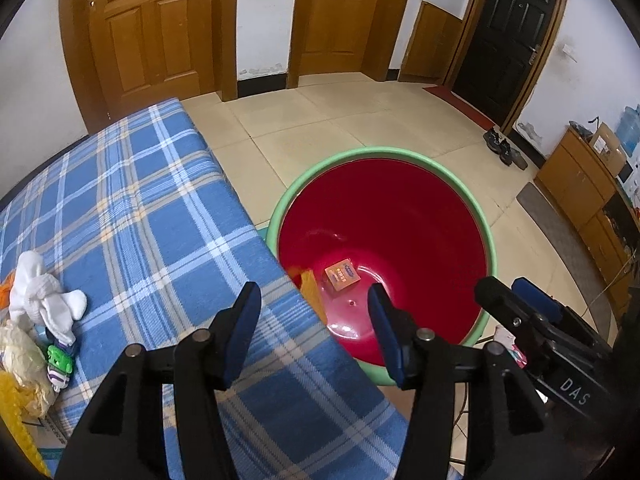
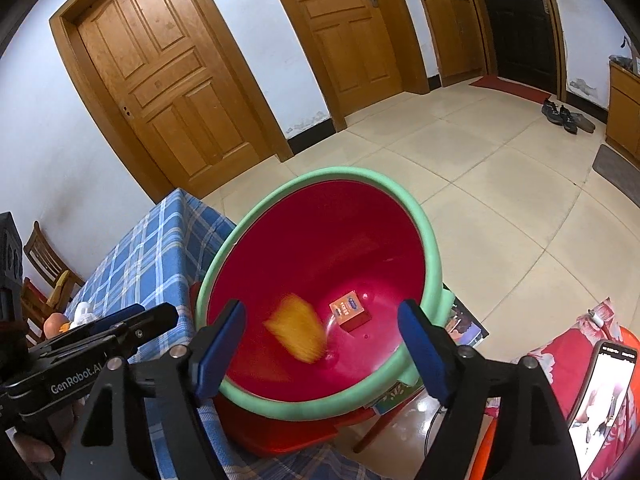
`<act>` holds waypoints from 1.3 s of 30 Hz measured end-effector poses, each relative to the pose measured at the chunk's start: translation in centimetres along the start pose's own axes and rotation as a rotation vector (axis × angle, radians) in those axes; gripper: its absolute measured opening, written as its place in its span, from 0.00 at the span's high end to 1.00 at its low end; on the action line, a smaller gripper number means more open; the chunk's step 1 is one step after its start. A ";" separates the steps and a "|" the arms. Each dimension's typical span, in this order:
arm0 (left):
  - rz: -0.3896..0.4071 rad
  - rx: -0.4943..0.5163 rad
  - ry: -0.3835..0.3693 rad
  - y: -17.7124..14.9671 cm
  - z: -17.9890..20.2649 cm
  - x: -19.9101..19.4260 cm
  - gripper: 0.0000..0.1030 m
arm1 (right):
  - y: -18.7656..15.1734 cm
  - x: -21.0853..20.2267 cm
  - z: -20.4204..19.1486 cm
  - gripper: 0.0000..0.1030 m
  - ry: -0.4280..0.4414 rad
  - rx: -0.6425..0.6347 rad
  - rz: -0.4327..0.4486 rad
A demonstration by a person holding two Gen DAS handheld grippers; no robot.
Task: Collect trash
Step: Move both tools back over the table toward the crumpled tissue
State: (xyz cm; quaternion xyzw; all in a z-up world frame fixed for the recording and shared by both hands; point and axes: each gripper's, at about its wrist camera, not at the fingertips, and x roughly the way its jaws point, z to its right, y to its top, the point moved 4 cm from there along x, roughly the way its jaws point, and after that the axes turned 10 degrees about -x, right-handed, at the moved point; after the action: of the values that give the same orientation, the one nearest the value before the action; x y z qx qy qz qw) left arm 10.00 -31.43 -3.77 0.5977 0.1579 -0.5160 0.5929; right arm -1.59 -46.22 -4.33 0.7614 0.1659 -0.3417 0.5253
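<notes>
Dropping trash into the red tub [image 2: 320, 248], both grippers parted and empty.

At the left of the left wrist view, white socks [image 1: 44, 296] and crumpled wrappers [image 1: 24, 364] wait on the checked cloth [image 1: 140, 208]. The left gripper [image 1: 314, 300] stands half open over the cloth's edge; the right gripper [image 2: 322, 320] gapes wide above the tub, where a blurred yellow piece [image 2: 298, 328] lies low beside a small orange box [image 2: 350, 312]. Best to release squarely over the middle, clear of the green rim [image 2: 424, 232]. Readable: "GenRobot.AI" and "DAS"; the box print is too small.
</notes>
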 end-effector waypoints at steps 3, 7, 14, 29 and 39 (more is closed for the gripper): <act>0.007 -0.011 0.001 0.0 -0.4 -0.6 0.46 | 0.0 -0.2 -0.1 0.22 0.002 -0.002 0.001; 0.021 -0.030 0.006 0.0 -1.1 -1.7 0.46 | 0.0 -0.6 -0.6 0.21 0.004 -0.008 0.006; 0.067 -0.066 0.009 -0.2 -2.4 -4.5 0.46 | -0.1 -1.4 -1.8 0.19 0.025 -0.026 0.015; 0.153 -0.146 0.048 -1.8 -6.1 -10.4 0.46 | -0.8 -3.5 -6.4 0.16 0.102 -0.103 0.022; 0.178 -0.199 0.074 -3.2 -9.5 -12.6 0.46 | -1.3 -4.0 -9.1 0.16 0.140 -0.147 0.014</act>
State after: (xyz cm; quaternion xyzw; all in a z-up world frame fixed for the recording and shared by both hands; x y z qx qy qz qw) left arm 6.18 -17.03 2.40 0.5662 0.1768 -0.4208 0.6864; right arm -2.12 -36.94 -0.49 0.7441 0.2216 -0.2707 0.5692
